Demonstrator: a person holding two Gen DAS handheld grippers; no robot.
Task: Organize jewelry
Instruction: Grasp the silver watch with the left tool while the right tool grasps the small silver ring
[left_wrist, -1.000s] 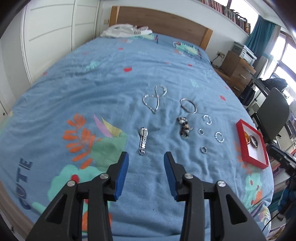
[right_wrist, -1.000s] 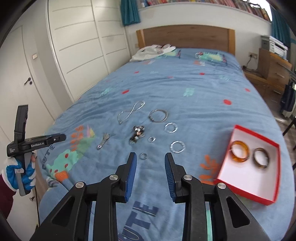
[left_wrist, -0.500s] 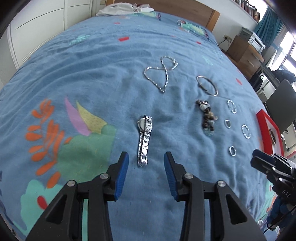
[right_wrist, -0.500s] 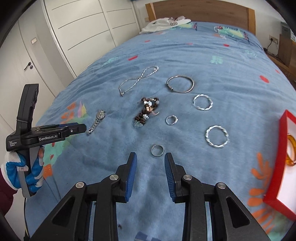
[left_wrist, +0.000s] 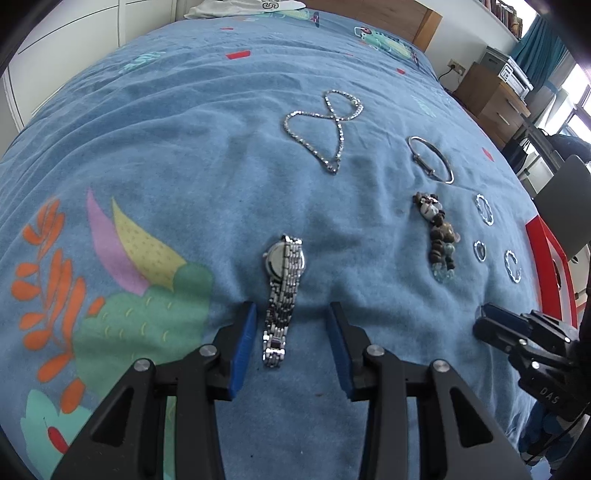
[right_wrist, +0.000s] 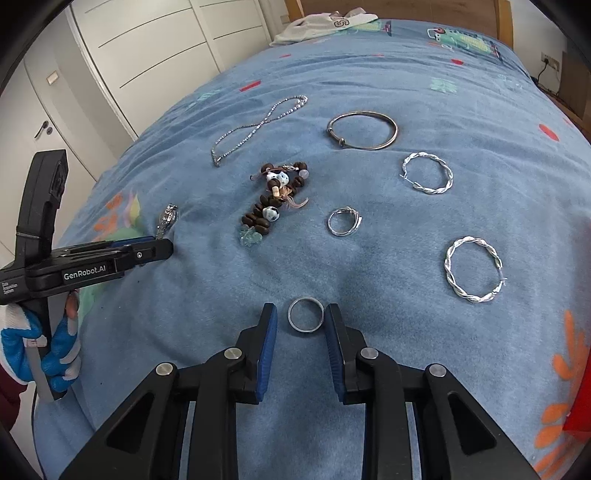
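Jewellery laid out across a blue printed bedspread (left_wrist: 184, 147), nothing lifted yet.

Left gripper (left_wrist: 291, 314) angled down at the near left of the spread, jaws open, blue pads astride the near end of a silver metal-link wristwatch (left_wrist: 282, 295). Left pad just beside the band, right pad clearly apart from it; no squeeze on the links. Watch lying flat and lengthwise, round face at the far end.

Right gripper (right_wrist: 301, 310) low over the near middle of the bed, jaws open and narrow around a plain silver band ring (right_wrist: 306, 329). Ring flat on the fabric between the pads, right pad at or almost at its edge, a clear gap on the left side; not clamped.

Farther off, from left to right: silver chain necklace (left_wrist: 336, 120) looped in a figure eight, thin silver bangle (right_wrist: 369, 147), then a twisted silver hoop (right_wrist: 432, 191). Between those and the grippers: brown bead bracelet (right_wrist: 273, 203) with pale blue charms, small silver ring with a knot (right_wrist: 338, 232), second twisted silver hoop (right_wrist: 447, 266) at the right.

Red box (left_wrist: 550, 266) at the far right edge of the bed, contents too hidden to tell. White garment (right_wrist: 325, 22) crumpled by the wooden headboard. Blue-and-white gloved hand (right_wrist: 55, 350) around the left gripper's handle, seen from the right wrist.
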